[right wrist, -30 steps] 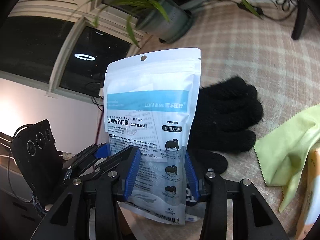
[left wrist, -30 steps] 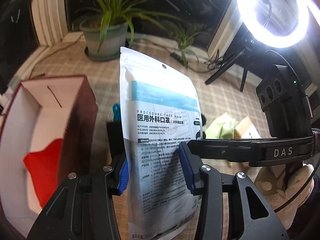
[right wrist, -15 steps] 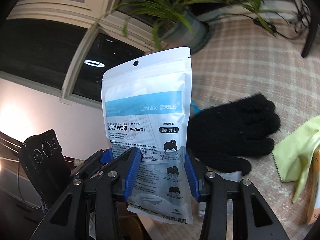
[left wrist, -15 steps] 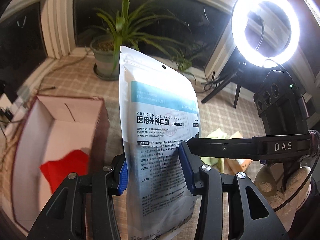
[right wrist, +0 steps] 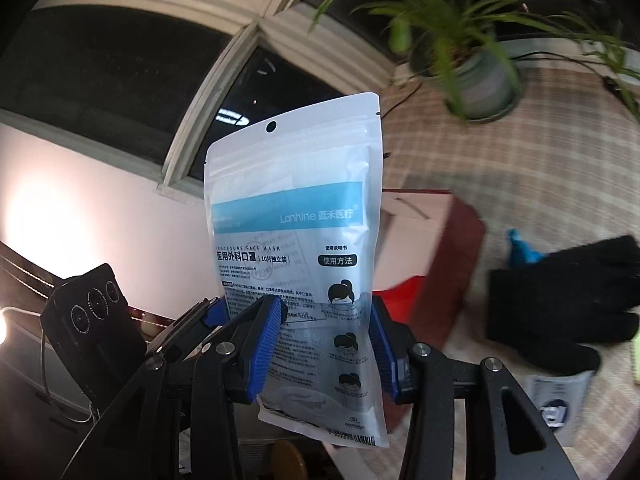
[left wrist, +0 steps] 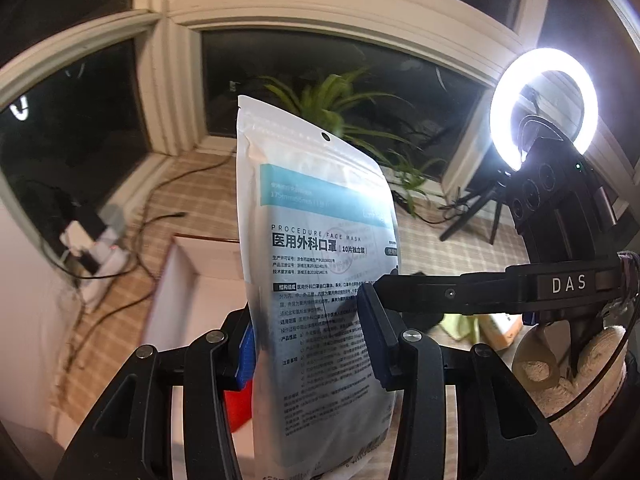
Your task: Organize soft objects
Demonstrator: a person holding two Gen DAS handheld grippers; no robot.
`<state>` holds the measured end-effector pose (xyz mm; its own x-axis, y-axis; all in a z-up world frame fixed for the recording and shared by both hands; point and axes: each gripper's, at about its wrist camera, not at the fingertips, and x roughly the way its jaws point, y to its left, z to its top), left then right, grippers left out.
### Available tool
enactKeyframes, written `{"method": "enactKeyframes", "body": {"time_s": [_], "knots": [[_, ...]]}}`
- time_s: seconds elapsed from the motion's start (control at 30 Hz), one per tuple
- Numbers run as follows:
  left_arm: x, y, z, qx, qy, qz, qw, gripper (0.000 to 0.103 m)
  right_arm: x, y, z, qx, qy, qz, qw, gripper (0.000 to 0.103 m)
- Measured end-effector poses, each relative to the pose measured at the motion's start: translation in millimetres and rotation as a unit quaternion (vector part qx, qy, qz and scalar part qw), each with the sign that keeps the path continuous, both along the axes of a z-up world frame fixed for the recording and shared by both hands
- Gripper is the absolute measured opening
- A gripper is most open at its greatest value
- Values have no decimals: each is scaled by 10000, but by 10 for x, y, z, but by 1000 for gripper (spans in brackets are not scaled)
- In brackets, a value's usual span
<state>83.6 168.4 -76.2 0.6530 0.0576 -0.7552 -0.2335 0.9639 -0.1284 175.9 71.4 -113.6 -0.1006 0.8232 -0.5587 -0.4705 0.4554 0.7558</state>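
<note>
A white and blue face mask pouch [left wrist: 320, 264] [right wrist: 296, 240] is held upright in the air, gripped from both sides near its lower half. My left gripper [left wrist: 310, 340] is shut on it, and my right gripper [right wrist: 324, 344] is shut on it too. In the left wrist view the right gripper's arm reaches in from the right and meets the pouch's edge. Behind the pouch stands an open box [left wrist: 196, 280] [right wrist: 448, 240], white inside and dark red outside, with a red item [right wrist: 404, 292] in it. A black glove [right wrist: 560, 304] lies on the checked cloth.
A potted plant [right wrist: 480, 76] stands by the window, and a ring light on a tripod [left wrist: 544, 108] at the right. Cables and a power strip [left wrist: 92, 248] lie at the left. A second mask packet [right wrist: 560, 404] and a blue object [right wrist: 520, 252] lie near the glove.
Both grippers have risen together with the pouch and moved towards the box. The window now fills more of both views and the glove sits further right in the right wrist view.
</note>
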Motion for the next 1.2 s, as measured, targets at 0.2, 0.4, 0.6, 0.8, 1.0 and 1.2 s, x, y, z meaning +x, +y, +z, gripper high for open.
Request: {"method": "enactKeyframes", "body": {"time_s": [0.2,0.4,0.6,0.8,1.0,1.2], "knots": [[-192,416,-37,-31,90,119,9999,42,-157,439,-76,-67,72,122,9999,42],[-290,712,-303,-291,344,109,9989,45,-263,779,-334,-363,221,128,9990,42],[-296,829,-574,-571,577,-11,9967,45,-321,877,-582,-748,265,41,9968,42],[-270,859,-741,-705,727,-132,9948,45,-340,863,-717,-1027,224,-73,9944,42],[-272,918,-834,-714,858,-106,9937,43,-335,811,-724,-1043,194,-153,9942,42],[-324,953,-819,-744,827,-42,9938,43,-384,758,-622,-1065,-72,-121,9942,42]]}}
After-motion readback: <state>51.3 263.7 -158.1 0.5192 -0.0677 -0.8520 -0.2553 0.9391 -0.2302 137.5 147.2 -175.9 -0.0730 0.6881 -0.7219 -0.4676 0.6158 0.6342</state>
